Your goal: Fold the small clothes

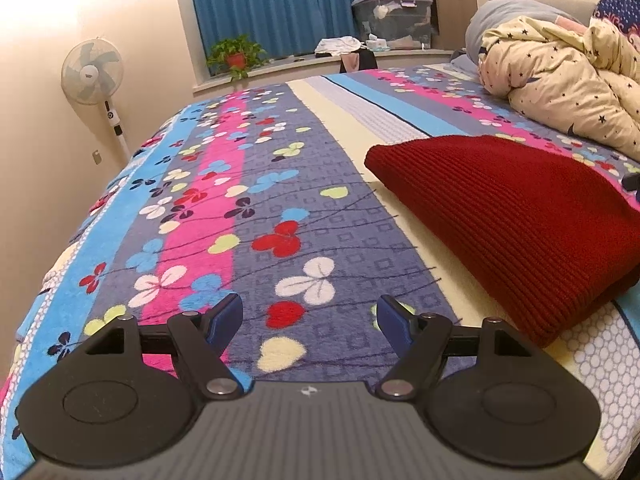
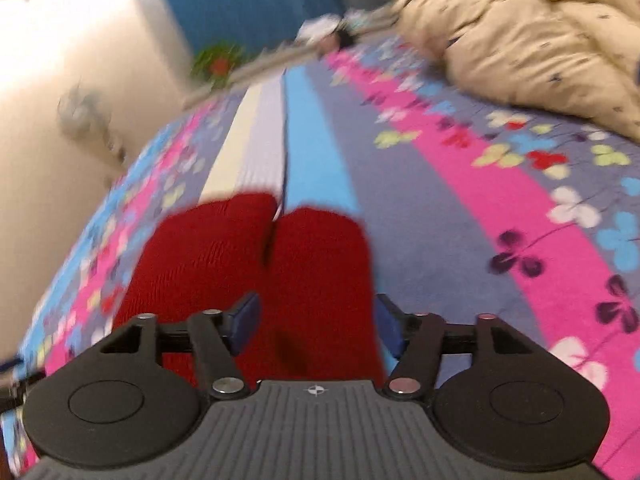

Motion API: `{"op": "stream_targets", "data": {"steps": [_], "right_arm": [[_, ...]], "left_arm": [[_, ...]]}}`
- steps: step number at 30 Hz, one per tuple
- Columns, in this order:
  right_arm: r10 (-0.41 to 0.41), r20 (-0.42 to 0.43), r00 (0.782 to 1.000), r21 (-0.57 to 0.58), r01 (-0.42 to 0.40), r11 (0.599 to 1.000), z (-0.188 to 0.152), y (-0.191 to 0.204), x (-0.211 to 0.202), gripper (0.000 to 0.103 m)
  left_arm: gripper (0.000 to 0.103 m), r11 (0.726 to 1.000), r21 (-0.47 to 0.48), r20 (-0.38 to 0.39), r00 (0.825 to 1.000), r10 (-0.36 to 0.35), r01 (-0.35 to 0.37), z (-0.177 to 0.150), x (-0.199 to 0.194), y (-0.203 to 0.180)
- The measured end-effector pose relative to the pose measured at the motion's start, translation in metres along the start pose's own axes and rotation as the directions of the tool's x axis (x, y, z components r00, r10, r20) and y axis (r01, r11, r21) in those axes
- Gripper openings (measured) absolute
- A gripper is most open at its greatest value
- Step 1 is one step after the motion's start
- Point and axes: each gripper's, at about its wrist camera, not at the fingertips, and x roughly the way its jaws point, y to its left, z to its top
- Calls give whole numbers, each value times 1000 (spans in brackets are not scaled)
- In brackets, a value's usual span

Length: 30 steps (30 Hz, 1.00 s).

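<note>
The red knit garment (image 2: 256, 272) lies folded on the bedspread (image 1: 280, 184), right of the empty, wide-spread left gripper (image 1: 310, 318), ahead between the gaping right gripper (image 2: 316, 322) fingers. Soft, floppy, fairly thick; best pinched at an edge.

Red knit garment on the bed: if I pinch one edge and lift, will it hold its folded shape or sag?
The red knit garment looks like soft ribbed cloth, so it would probably droop and unfold. Its stacked layers suggest some weight; a one-edge pinch may drag the rest along. The fleecy bed cover likely grips rather than lets it slide.
</note>
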Motion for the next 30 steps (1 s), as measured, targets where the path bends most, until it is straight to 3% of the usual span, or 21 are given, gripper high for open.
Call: {"op": "stream_targets", "data": {"steps": [2, 4, 6, 10, 13, 24, 30], "right_arm": [[-21, -96, 995, -59, 16, 998, -5, 7, 18, 71], [-117, -180, 977, -144, 92, 985, -15, 12, 34, 72], [-144, -228, 963, -125, 118, 985, -17, 7, 41, 74], [-116, -195, 974, -69, 105, 992, -11, 4, 35, 74], [-105, -172, 980, -63, 95, 994, -11, 4, 34, 74], [-123, -207, 971, -66, 112, 992, -11, 11, 47, 79], [-127, -223, 967, -58, 116, 991, -12, 7, 53, 85]], "left_arm": [[79, 1000, 10, -5, 1000, 4, -4, -2, 1, -1], [79, 1000, 13, -8, 1000, 7, -7, -4, 1, -2], [79, 1000, 14, -9, 1000, 1, -1, -4, 0, -3], [84, 999, 5, -15, 999, -33, 33, 0, -1, -3], [85, 1000, -2, -6, 1000, -13, 13, 7, -1, -11], [90, 999, -53, -15, 1000, -1, 1, 77, 43, -76], [91, 988, -126, -37, 995, -95, 90, 103, 81, -98]]}}
